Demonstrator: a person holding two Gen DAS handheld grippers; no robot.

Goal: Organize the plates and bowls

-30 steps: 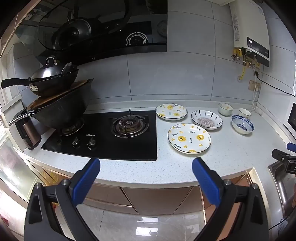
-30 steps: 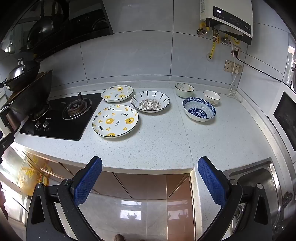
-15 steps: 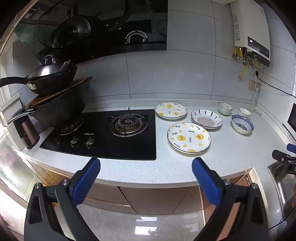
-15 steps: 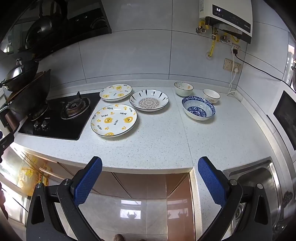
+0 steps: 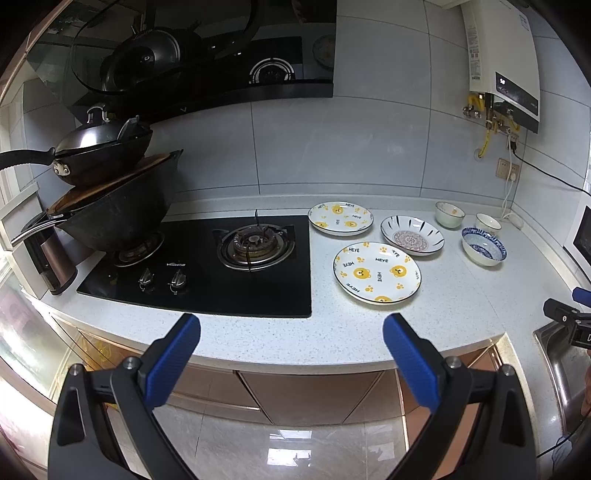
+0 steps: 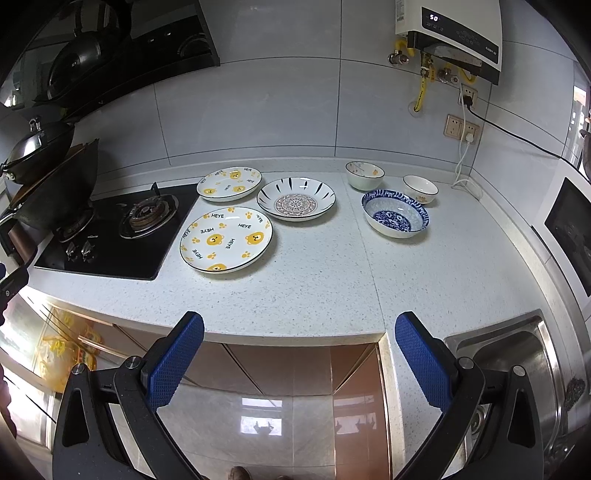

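My left gripper (image 5: 291,350) hangs off the near edge of the speckled white surface (image 5: 258,339) with its jaws spread wide and holding nothing; my right gripper (image 6: 300,350) does the same further along, jaws wide and empty. Ahead of my left jaws lies the black gas hob (image 5: 207,266), and beyond it to the left two dark woks (image 5: 110,199) are stacked on the far burner under a black range hood (image 5: 207,70). Ahead of my right jaws sits the crockery: a large bear-print plate (image 6: 226,239) nearest me, a smaller bear-print plate (image 6: 229,184) behind it next to the hob, and a deep plate with a mandala centre (image 6: 296,198) just right of that one. Further right, apart from the plates, stand a blue patterned bowl (image 6: 395,213) and, behind it near the tiled wall, two small white bowls (image 6: 365,175) (image 6: 420,189). None of these pieces is stacked. A water heater (image 6: 448,35) hangs on the wall above the bowls, with a socket (image 6: 461,129) below it. Just right of my right jaws a steel sink (image 6: 517,354) is sunk into the surface.
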